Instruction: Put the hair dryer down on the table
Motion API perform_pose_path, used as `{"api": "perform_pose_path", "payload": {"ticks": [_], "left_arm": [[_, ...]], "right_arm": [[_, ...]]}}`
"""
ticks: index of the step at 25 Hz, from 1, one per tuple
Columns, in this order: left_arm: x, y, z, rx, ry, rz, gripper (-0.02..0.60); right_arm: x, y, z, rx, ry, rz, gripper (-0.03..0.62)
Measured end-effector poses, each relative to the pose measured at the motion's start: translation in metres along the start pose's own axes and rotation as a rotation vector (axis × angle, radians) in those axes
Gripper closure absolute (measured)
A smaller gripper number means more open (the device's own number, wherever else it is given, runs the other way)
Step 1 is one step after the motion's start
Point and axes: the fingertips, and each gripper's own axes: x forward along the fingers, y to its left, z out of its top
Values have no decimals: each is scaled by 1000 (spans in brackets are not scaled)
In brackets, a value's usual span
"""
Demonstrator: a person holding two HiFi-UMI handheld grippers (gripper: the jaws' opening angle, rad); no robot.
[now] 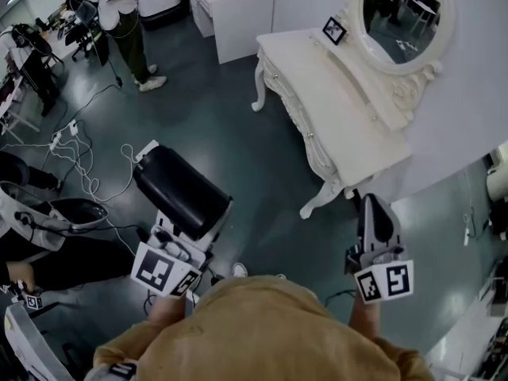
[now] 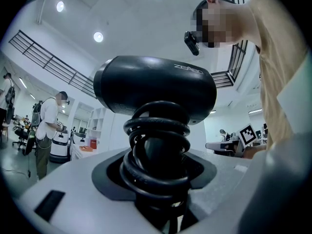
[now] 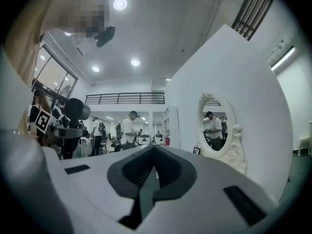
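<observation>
**Item under task.** The black hair dryer (image 2: 155,89) is being held in the air, not yet on the table. Its barrel is lying crosswise above the left gripper (image 2: 158,182). The handle is being clamped through the coiled cord (image 2: 157,145) wound round it. The jaws are being kept wide apart by that bundle and are pressing on it from both sides.

**Handling, as judged.** The shell is being taken as rigid, smooth plastic of moderate weight, top-heavy above the grip. The barrel is being rated slippery and too broad for the jaws. The cord-wrapped handle is being rated the proper place to take hold, as the rubbery coil offers friction. Some give or slip in the coil is to be allowed for.

**Position.** In the head view the dryer (image 1: 181,190) is being carried at lower left, just ahead of the left gripper (image 1: 176,244), over the grey floor. The white dressing table (image 1: 349,125), with its oval mirror (image 1: 405,14), is standing at upper right, well apart from the dryer.

**Other gripper.** The right gripper (image 1: 376,209) is being held near the table's front leg. Its jaws are being kept together, with nothing between them.
</observation>
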Motion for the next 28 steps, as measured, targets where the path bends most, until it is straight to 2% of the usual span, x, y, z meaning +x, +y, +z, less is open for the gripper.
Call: {"api": "perform_pose_path", "payload": {"ticks": [13,21,28], "left_arm": [[-41,44,0,-24,-26,-99,337],[-31,63,-18,-54,-17,-98,337],[41,81,-28,-36,-14,-116,337]], "right_arm": [[15,77,-20,3,53,-31,592],[38,68,-34,-3,74,-29,592],[86,25,-52,25,61,-24,592]]}}
